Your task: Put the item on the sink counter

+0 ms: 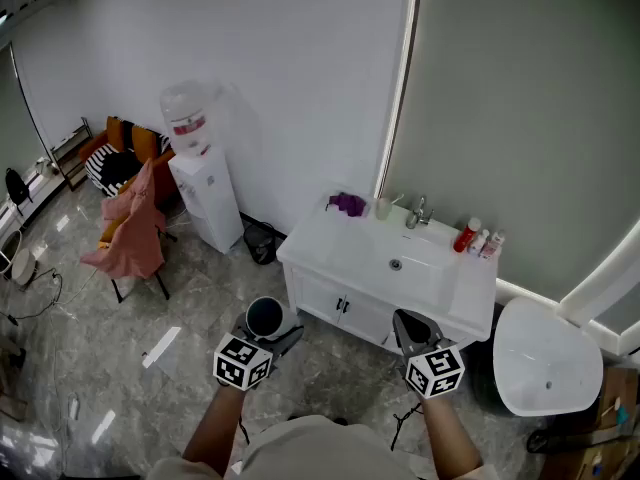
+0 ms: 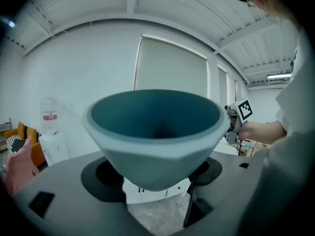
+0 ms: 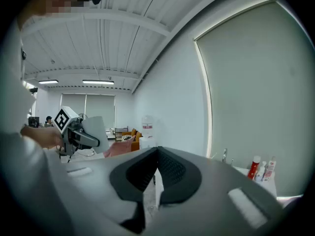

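A pale blue bowl [image 2: 155, 136] with a darker teal inside fills the left gripper view, and my left gripper [image 2: 155, 181] is shut on its lower part, holding it upright. In the head view the bowl [image 1: 264, 317] hangs in front of the white sink cabinet, short of the sink counter [image 1: 330, 238], with the left gripper [image 1: 262, 343] under it. My right gripper [image 1: 412, 330] hovers near the cabinet's front right, jaws pressed together and holding nothing. The right gripper view shows its black pads [image 3: 170, 171] meeting at the tips.
On the counter stand a purple cloth [image 1: 347, 204], a cup [image 1: 383, 208], a tap [image 1: 418, 213] and red and white bottles [image 1: 477, 239]. A water dispenser [image 1: 203, 183] and a chair with pink cloth [image 1: 132, 233] are left; a white toilet [image 1: 545, 358] is right.
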Tool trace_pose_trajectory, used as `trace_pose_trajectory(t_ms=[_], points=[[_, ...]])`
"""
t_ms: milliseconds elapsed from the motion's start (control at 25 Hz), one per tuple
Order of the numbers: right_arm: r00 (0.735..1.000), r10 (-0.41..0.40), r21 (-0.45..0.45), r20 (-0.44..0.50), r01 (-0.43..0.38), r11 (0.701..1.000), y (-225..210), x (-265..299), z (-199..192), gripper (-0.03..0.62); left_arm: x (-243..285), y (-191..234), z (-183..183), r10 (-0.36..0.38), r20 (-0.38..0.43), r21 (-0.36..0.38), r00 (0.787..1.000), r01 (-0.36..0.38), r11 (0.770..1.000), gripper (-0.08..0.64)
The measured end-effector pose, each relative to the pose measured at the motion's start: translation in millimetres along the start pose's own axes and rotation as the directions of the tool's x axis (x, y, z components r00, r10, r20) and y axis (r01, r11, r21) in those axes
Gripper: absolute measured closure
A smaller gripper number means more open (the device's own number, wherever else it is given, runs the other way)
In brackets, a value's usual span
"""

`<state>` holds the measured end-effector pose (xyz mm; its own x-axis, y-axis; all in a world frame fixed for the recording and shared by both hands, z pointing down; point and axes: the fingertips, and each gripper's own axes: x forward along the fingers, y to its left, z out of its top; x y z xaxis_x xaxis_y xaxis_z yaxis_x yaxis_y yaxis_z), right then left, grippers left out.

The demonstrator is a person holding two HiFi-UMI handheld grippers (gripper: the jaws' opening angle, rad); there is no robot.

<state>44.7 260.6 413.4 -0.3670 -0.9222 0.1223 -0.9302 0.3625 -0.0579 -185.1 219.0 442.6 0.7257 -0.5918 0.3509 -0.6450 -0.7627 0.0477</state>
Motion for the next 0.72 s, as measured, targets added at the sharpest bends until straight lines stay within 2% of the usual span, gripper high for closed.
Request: trace_pose_trajectory(t_ms=[720], points=[[1.000,0.011,0.025,-0.001,-0.011,1.000,-7.2,0.7,-3.5,0.581,4.9,-6.1,-6.8,0.015,-0.022,-0.003,1.000,-0.015,1.000,0.207]])
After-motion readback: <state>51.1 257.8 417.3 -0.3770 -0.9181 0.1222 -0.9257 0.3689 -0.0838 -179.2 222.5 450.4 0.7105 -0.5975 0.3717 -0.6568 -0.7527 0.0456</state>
